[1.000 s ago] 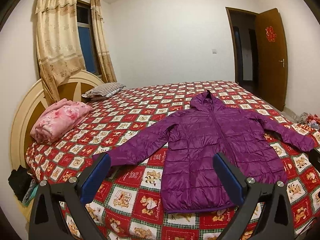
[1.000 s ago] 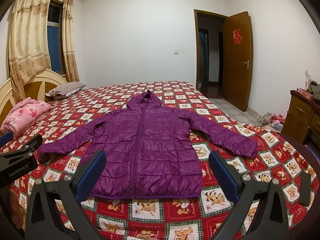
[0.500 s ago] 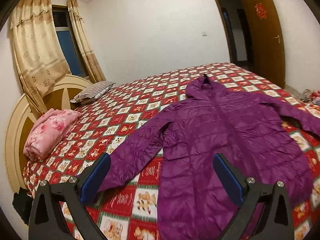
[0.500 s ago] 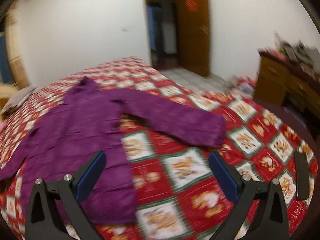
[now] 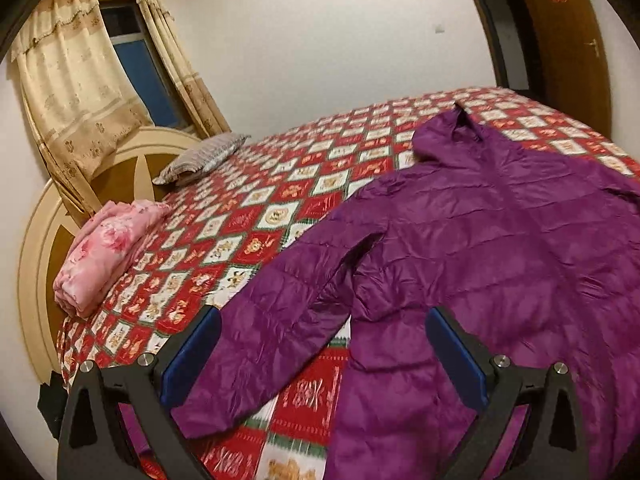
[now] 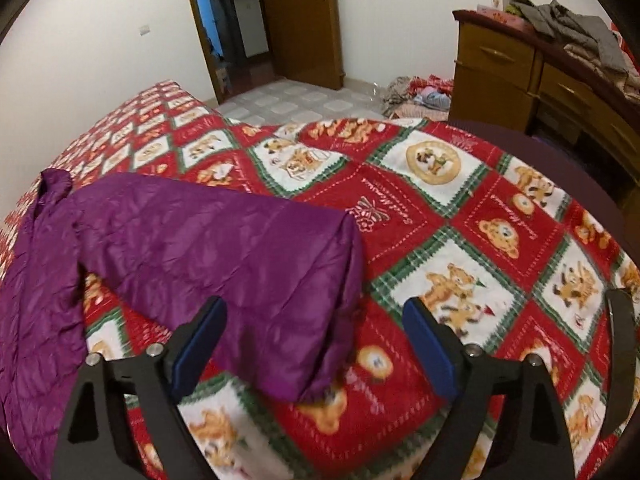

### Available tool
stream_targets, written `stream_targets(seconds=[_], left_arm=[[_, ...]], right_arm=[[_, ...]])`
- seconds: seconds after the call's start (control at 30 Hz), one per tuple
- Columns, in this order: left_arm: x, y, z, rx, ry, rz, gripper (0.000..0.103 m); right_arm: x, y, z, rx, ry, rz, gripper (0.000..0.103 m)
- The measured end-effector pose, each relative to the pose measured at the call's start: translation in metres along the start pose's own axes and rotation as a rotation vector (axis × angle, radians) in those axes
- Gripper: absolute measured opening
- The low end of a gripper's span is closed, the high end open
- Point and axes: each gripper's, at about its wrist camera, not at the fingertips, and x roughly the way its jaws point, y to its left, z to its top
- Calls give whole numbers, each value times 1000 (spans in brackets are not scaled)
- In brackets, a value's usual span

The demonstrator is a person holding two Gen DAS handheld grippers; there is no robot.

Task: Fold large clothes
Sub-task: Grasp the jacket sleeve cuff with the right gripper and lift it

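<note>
1. Purple puffer jacket [image 5: 500, 248] lies flat on the bed quilt [image 5: 256, 216], a red/white/green bear-print patchwork; in the left wrist view it fills the center and right of frame, hood toward upper right.
2. Left gripper [image 5: 322, 354], bottom of the left wrist view: jaws wide apart, blue pads visible, nothing clamped. One sleeve [image 5: 276, 320] runs diag. down-left between the fingers, its cuff end near the left pad at lower left; can't tell if the pad touches it.
3. Right gripper [image 6: 314, 344], bottom of the right wrist view: jaws apart but closing. The other sleeve's cuff [image 6: 320, 320] sits between the fingers, closer to the left pad; pads not pressing on fabric.
4. In the right wrist view the jacket body goes off toward lower left and the sleeve stretches from upper left to center, cuff end slightly puffed up off the quilt.
5. Left wrist view, left side: folded pink floral blanket [image 5: 108, 252] by the cream headboard [image 5: 36, 264]; grey striped pillow [image 5: 200, 156] above it, curtains [image 5: 76, 92] + window in upper left.
6. Right wrist view, upper right: wooden dresser [image 6: 532, 72] w/ clothes piled on top; clothes heap [image 6: 420, 92] on the floor beside it; brown door [image 6: 300, 20] open at top center.
</note>
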Motion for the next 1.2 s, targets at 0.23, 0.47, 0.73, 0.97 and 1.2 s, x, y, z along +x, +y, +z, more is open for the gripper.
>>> stream_targets(seconds=[0.23,0.47,0.73,0.97,1.2], left_arm=[[54,2,6,34,93,26,102],[73,33,15,10,85,52,102],[78,51,30,-31,68,41,102],[84,59,31,-50,69,44,102],[99,67,25,-46,82,76,102]], right_arm=[[10,2,9,-64,29,13,20],[-19,-1,53,-122,-71,-76,11],[-63,107,83,-299,-269,-71,10],[-70,258,47,-543,-367,55,10],[-43,364,-7,-715,-361,146,9]])
